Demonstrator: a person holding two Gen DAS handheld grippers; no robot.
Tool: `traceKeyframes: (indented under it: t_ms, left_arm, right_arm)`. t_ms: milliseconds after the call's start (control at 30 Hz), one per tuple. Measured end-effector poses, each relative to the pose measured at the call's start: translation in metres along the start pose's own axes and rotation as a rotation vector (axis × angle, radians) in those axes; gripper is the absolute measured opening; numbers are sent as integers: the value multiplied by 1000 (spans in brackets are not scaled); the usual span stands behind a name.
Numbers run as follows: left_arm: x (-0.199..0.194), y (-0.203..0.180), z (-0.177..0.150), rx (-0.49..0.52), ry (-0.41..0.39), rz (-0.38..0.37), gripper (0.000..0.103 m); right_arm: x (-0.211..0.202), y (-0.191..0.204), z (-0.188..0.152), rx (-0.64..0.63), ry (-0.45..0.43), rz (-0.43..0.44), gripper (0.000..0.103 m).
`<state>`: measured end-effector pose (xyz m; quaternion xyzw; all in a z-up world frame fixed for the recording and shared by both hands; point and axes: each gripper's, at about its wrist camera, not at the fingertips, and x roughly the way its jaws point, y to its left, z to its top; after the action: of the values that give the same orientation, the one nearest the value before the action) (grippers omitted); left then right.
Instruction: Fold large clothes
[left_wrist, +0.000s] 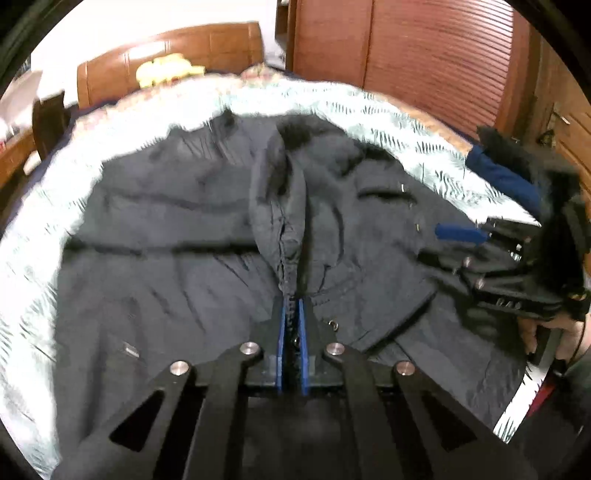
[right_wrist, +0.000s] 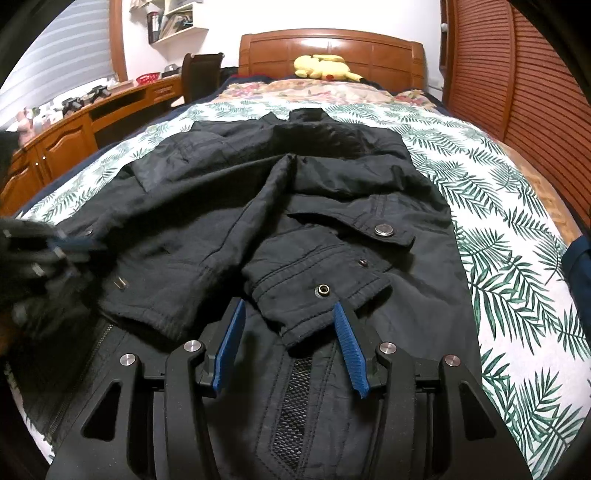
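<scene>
Status: fold in progress, early stage. Black jacket (right_wrist: 295, 206) lies spread on the bed (right_wrist: 509, 229), collar toward the headboard (right_wrist: 332, 55). One sleeve (right_wrist: 314, 269) is already folded across the front, cuff (right_wrist: 321, 302) ending on the lower front w/ snap facing up. Body itself is not yet folded; hem half and final stacking remain, by my judgement.

Left hand-held gripper (left_wrist: 292, 325): blue pads nearly together, clamped on the jacket's zipper edge (left_wrist: 291, 266), which rises as a ridge from the pads toward the collar. View is blurred.

Right hand-held gripper (right_wrist: 291, 332): jaws stand apart, holding nothing. Cuff tip sits between the pads w/o contact; the rest of the jacket extends ahead of it toward the headboard.
</scene>
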<state>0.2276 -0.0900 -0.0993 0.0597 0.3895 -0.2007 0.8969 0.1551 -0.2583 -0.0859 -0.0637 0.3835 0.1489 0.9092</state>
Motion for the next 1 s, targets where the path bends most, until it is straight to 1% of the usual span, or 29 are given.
traceKeyframes:
  t_ms: [67,133,167,333,400,467,533,633,700,733,833,1000]
  left_arm:
    - [-21,16,14,-15,-52,32,4]
    - [-34,30,26,-19,-75,73,4]
    - [-40,37,33,-6,-81,105,4]
    - [-56,63,65,21,-105,219,4]
    - [-56,73,73,22,-103,245,4]
    - [-54,83,80,9,-89,245,4]
    - [-51,87,80,-13,-74,225,5]
    - [-49,86,74,-20,-84,228,8]
    - [-48,84,67,-28,-78,208,16]
    - [-46,83,62,-29,-70,196,17]
    - [-33,76,42,-13,-25,167,24]
    - [-9,64,4,11,63,166,29]
  right_arm:
    - [1,0,0,-3,3,-1,51]
    - [2,0,1,-6,9,-1,51]
    - [2,0,1,-7,10,0,51]
    - [1,0,1,-7,10,-1,51]
    - [2,-1,1,-6,9,0,51]
    - [2,-1,1,-7,10,0,51]
    - [2,-1,1,-7,10,0,51]
    - [2,-1,1,-8,10,0,51]
    - [2,-1,0,-13,10,0,51]
    - [2,0,1,-15,10,0,51]
    - [2,0,0,-20,9,1,51]
    - [2,1,0,-23,9,0,51]
